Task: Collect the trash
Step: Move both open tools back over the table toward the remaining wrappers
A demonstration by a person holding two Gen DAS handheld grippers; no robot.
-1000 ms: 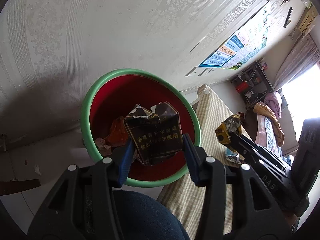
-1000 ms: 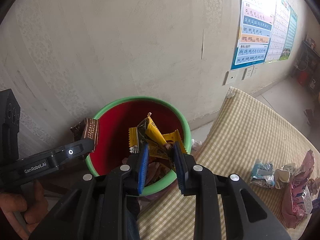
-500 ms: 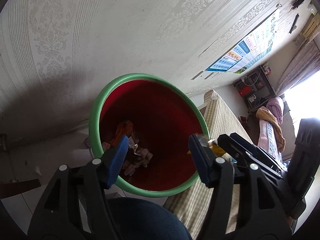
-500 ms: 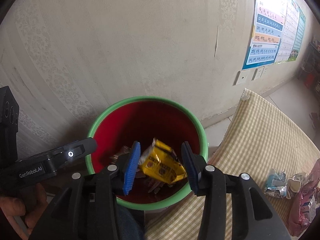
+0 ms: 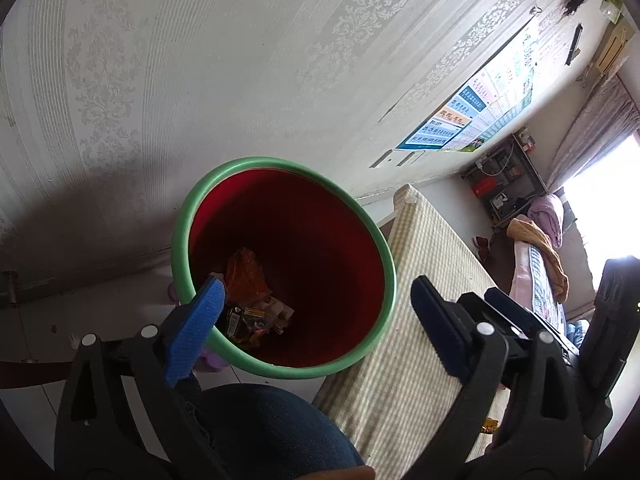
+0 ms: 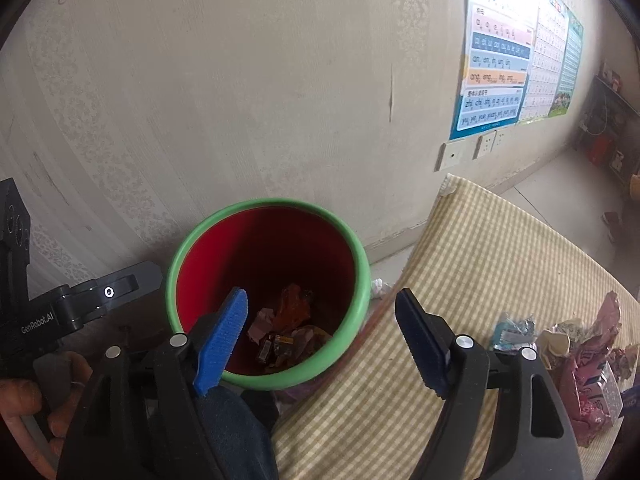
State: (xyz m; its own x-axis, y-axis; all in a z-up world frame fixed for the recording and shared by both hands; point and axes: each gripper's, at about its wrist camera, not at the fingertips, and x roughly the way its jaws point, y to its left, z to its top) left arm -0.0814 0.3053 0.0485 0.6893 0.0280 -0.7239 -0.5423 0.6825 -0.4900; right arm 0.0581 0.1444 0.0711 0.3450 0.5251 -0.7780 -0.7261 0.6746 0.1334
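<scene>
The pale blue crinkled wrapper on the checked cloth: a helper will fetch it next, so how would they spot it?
Start at the green-rimmed red plastic bin by the wall, then follow the yellow checked cloth rightwards to the litter heap. The pale blue crinkled wrapper lies nearest the bin; its neighbours are cream and pink.

Wall and room beyond the bin
A poster (image 6: 496, 76) is hanging above sockets (image 6: 452, 155); a shelf (image 5: 506, 184) is standing in the far corner.
</scene>
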